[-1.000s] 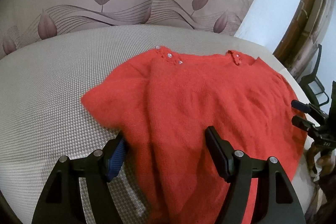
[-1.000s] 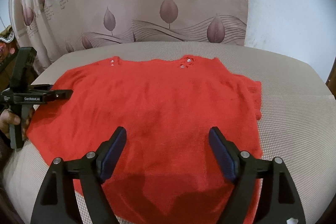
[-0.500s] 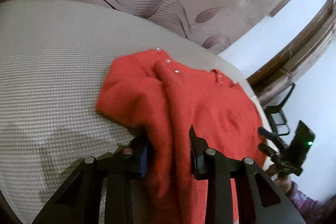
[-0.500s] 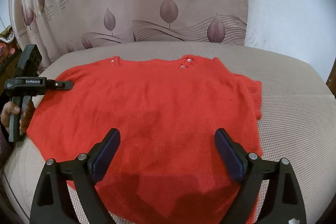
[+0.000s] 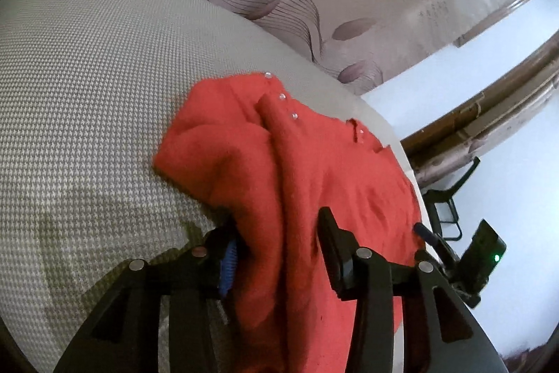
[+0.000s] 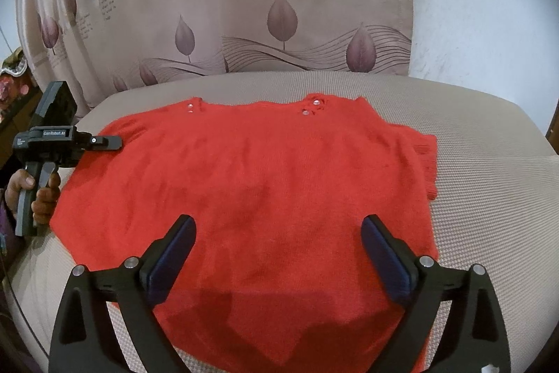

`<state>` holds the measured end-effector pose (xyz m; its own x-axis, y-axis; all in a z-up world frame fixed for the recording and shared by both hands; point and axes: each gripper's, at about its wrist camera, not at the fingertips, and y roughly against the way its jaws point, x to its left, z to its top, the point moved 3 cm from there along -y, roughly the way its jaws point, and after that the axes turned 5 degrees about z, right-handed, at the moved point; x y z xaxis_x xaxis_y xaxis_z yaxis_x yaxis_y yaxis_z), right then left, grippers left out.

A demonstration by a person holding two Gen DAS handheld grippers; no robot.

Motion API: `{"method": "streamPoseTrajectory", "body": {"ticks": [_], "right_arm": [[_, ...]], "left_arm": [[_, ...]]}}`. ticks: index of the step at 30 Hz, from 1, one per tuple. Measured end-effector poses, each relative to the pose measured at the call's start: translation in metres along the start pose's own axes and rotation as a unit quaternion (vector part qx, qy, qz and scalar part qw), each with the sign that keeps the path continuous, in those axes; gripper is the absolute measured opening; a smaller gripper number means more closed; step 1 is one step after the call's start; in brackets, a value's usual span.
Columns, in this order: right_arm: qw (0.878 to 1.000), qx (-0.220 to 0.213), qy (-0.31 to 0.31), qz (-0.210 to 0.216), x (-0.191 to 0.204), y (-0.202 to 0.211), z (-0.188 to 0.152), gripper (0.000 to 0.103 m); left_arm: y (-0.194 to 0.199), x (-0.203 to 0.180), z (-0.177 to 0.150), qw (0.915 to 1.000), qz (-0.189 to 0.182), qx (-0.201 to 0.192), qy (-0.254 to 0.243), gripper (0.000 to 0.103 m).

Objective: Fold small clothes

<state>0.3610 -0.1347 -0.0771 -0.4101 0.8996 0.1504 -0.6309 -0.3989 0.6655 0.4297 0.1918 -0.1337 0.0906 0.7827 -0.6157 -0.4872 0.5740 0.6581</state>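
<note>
A small red knitted sweater (image 6: 251,184) with clear buttons at the shoulders lies face up on a grey woven cushion (image 6: 489,198). My left gripper (image 5: 279,233) is shut on the sweater's (image 5: 314,184) left edge and holds the fabric bunched and lifted a little off the cushion (image 5: 87,93). It also shows from the side in the right wrist view (image 6: 104,142), at the sweater's left sleeve. My right gripper (image 6: 276,243) is open and empty above the sweater's lower middle. It shows in the left wrist view (image 5: 429,233) at the far edge of the sweater.
A beige curtain (image 6: 279,6) with leaf prints hangs behind the cushion. A white wall (image 6: 489,6) is to the right. A wooden frame (image 5: 489,121) runs past the cushion's far edge.
My left gripper has closed on the sweater's left edge and turned, bunching and lifting the fabric. My right gripper has opened slightly wider and drawn back a little.
</note>
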Motion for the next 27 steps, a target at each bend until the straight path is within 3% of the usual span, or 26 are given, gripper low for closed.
{"method": "streamPoseTrajectory", "body": {"ticks": [1, 3, 7, 9, 11, 12, 14, 20, 27], "right_arm": [[1.000, 0.000, 0.001, 0.000, 0.000, 0.000, 0.000, 0.095], [1.000, -0.001, 0.000, 0.000, 0.000, 0.001, 0.001, 0.095], [1.000, -0.019, -0.014, 0.011, -0.005, 0.008, 0.002, 0.095], [0.997, -0.027, -0.031, 0.060, -0.007, 0.013, 0.008, 0.093], [0.996, -0.024, -0.031, 0.074, -0.004, 0.014, 0.023, 0.071], [0.996, -0.015, -0.031, 0.081, -0.002, 0.010, 0.032, 0.040], [0.994, 0.006, -0.045, 0.098, 0.001, -0.003, 0.047, 0.012], [0.989, 0.054, -0.035, 0.133, 0.027, -0.055, 0.075, 0.011], [0.984, 0.106, -0.071, 0.128, 0.025, -0.114, 0.072, 0.010]], "left_arm": [[-0.004, -0.002, 0.002, 1.0000, 0.009, -0.001, 0.000, 0.031], [-0.009, -0.005, 0.004, 0.9996, 0.027, -0.003, -0.005, 0.022], [-0.005, -0.018, 0.004, 0.9982, 0.052, -0.024, -0.016, 0.019], [-0.002, -0.022, 0.006, 0.9983, 0.052, -0.025, -0.011, 0.019], [0.001, -0.029, 0.009, 0.9976, 0.059, -0.027, -0.024, 0.019], [0.003, -0.032, 0.009, 0.9972, 0.063, -0.027, -0.029, 0.019], [0.004, -0.037, 0.012, 0.9969, 0.067, -0.027, -0.031, 0.019], [0.006, -0.044, 0.015, 0.9969, 0.071, -0.025, -0.023, 0.019], [0.013, -0.056, 0.019, 0.9979, 0.062, -0.019, -0.004, 0.019]]}}
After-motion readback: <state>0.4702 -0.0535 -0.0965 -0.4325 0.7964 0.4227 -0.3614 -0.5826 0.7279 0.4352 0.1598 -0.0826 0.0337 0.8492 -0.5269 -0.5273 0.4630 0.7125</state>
